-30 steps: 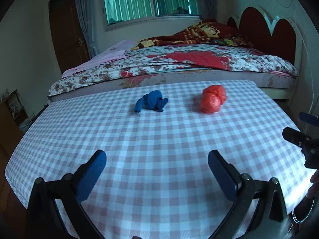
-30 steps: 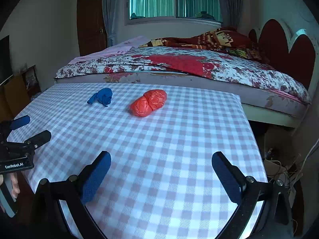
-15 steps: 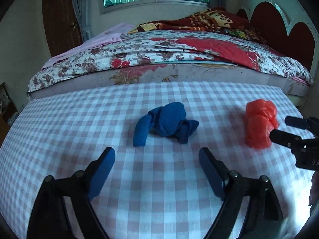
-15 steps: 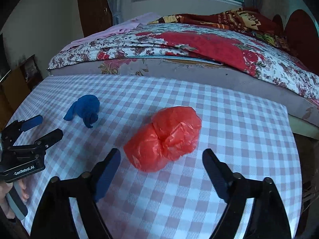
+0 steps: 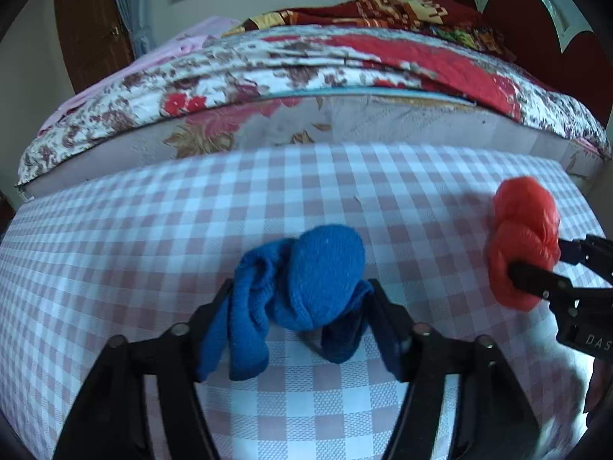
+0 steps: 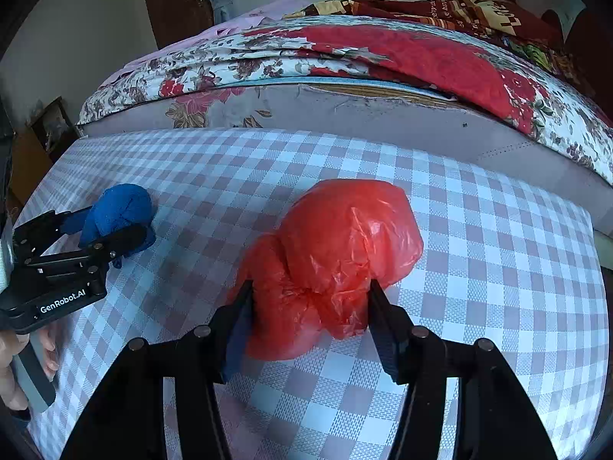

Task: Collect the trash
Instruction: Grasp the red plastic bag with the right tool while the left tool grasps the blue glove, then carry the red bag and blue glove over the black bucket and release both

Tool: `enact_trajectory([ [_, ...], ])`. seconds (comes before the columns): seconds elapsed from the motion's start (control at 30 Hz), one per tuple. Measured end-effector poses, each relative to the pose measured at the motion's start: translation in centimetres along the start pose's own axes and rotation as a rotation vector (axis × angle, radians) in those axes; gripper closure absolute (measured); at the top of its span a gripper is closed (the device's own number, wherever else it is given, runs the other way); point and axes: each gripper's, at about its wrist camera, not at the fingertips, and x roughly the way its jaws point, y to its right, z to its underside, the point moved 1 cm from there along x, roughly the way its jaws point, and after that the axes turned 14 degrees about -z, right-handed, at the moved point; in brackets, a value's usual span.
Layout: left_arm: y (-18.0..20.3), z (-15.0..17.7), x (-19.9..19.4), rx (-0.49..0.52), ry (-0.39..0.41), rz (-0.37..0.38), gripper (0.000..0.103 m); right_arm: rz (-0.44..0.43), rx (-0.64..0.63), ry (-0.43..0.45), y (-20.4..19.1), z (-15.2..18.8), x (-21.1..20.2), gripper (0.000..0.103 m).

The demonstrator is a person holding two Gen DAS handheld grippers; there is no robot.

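Note:
A crumpled blue knit sock [image 5: 302,295] lies on the checked tablecloth [image 5: 153,237]. My left gripper [image 5: 300,299] has its fingers against both sides of the sock, shut on it. A crumpled red plastic bag [image 6: 337,264] lies to the right of the sock. My right gripper [image 6: 310,299] is shut on the bag, a finger on each side. The bag [image 5: 523,245] and right gripper [image 5: 544,268] show at the right edge of the left wrist view. The sock [image 6: 118,222] and left gripper [image 6: 95,234] show at the left of the right wrist view.
A bed with a floral quilt [image 5: 306,61] stands right behind the table's far edge. A red headboard [image 5: 536,19] is at the right. A dark wooden door [image 5: 88,27] is at the back left. A low shelf [image 6: 49,130] stands left of the table.
Both grippers have moved forward over the table and closed. The left one now squeezes the blue sock, the right one the red bag. Both were open before.

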Motion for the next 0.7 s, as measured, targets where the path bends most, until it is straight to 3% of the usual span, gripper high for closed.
enact_trajectory([
  [0.1, -0.1, 0.4, -0.3, -0.005, 0.012, 0.022, 0.059, -0.037, 0.013, 0.004, 0.1, -0.1, -0.1, 0.074],
  [0.13, -0.2, 0.6, -0.7, -0.01, 0.018, 0.023, 0.062, -0.04, 0.019, 0.01, 0.1, -0.1, -0.3, 0.075],
  [0.47, 0.4, 4.1, -8.8, -0.026, 0.151, 0.056, 0.063, -0.036, 0.015, 0.132, -1.4, 3.5, -8.1, 0.077],
  [0.7, 1.5, 5.8, -13.7, -0.005, 0.189, 0.074, 0.063, -0.003, -0.031, 0.164, -3.9, 6.1, -13.3, 0.077],
])
